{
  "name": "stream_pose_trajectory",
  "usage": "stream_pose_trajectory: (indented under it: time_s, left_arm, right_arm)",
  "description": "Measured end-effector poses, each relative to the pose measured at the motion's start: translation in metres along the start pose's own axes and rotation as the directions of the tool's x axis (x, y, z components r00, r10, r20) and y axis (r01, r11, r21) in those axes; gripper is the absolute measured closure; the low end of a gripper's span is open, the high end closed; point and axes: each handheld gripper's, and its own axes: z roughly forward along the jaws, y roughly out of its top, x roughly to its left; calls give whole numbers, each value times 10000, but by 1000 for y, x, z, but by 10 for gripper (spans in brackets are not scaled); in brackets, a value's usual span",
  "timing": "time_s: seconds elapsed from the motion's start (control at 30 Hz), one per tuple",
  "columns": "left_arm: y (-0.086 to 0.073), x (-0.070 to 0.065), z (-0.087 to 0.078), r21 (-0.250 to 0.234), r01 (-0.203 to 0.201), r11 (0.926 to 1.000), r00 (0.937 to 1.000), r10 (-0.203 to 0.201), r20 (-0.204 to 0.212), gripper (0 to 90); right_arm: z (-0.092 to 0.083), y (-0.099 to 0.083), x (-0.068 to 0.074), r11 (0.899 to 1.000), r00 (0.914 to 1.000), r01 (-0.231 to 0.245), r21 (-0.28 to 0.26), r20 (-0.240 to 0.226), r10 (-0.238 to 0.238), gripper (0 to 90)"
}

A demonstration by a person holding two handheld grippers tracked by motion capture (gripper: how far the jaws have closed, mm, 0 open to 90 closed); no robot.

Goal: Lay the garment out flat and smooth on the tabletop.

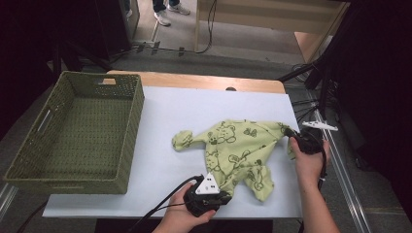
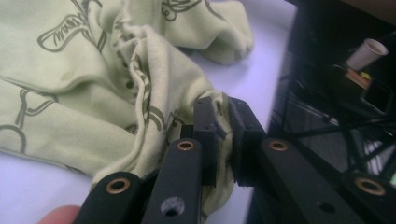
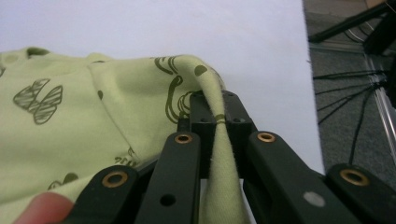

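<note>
Right now both grippers are clamped on the same green baby garment [image 1: 238, 150], which lies crumpled on the white surface [image 1: 160, 121] toward its right side, well apart from the woven basket [image 1: 73, 131] at the left. Nearer the person, the left gripper [image 1: 221, 194] pinches a bunched fold at the garment's lower edge; in the left gripper view the cloth is squeezed between its fingertips [image 2: 205, 126]. Over by the surface's right edge, the right gripper [image 1: 294, 138] has its jaws clenched on a thin ridge of fabric.
</note>
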Motion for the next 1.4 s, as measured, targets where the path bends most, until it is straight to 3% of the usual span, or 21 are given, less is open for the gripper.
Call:
stream_pose_trajectory:
  time_s: [0.07,0.13,0.27,0.37,0.5,0.63,0.73,0.8,0.93,1.07,1.13,1.23,1.33,1.37,1.4]
  left_arm:
    - [0,2,-4,-117,0,9999,10000,-1,-51,758]
    - [2,8,-14,-463,207,9987,9996,-215,-164,661]
    - [10,30,-37,-1165,679,9909,9930,-784,-879,543]
    - [17,51,-48,-1497,1078,9828,9773,-1324,-1657,519]
    - [25,79,-53,-1486,1754,9732,9471,-2080,-2445,478]
    - [35,100,-49,-1337,1817,9742,9298,-2145,-2992,457]
    - [38,115,-46,-1244,1937,9731,9074,-2259,-3544,455]
    - [37,124,-45,-1318,2123,9683,8893,-2474,-3846,461]
    - [31,143,-45,-1367,2537,9576,8491,-2882,-4427,486]
    - [26,159,-44,-1286,2774,9521,8058,-3034,-5085,484]
    - [23,165,-41,-1158,3067,9447,7990,-3216,-5081,482]
    - [19,170,-34,-898,3166,9443,7934,-3155,-5206,472]
    - [16,171,-28,-527,3208,9457,8016,-3007,-5167,509]
    - [16,171,-27,-435,3036,9518,8033,-2803,-5256,534]
    - [16,170,-27,-377,2964,9543,7997,-2696,-5364,559]
  right_arm:
    - [1,-4,-4,9997,9996,-234,63,132,233,833]
    - [2,-6,-5,9994,9992,-326,98,238,324,756]
    - [-2,-8,1,9987,9985,-410,-303,-382,399,561]
    - [-5,-8,12,9982,9958,-374,-463,-858,333,449]
    - [-4,-11,33,9993,9929,157,-347,-1170,-197,410]
    - [-2,-13,52,9983,9871,513,-288,-1506,-551,406]
    - [0,-19,62,9991,9788,310,-273,-2019,-359,434]
    - [2,-25,68,9987,9703,513,-4,-2367,-499,536]
    - [3,-40,75,9950,9638,869,482,-2567,-718,778]
    - [2,-56,78,9942,9599,837,674,-2732,-622,811]
    - [1,-62,79,9943,9604,822,671,-2717,-611,796]
    - [-2,-65,79,9935,9602,896,697,-2709,-676,780]
    - [-1,-68,79,9933,9599,916,703,-2717,-693,782]
    - [-1,-68,79,9931,9594,951,681,-2723,-732,786]
    - [-1,-69,79,9931,9592,969,658,-2723,-756,789]
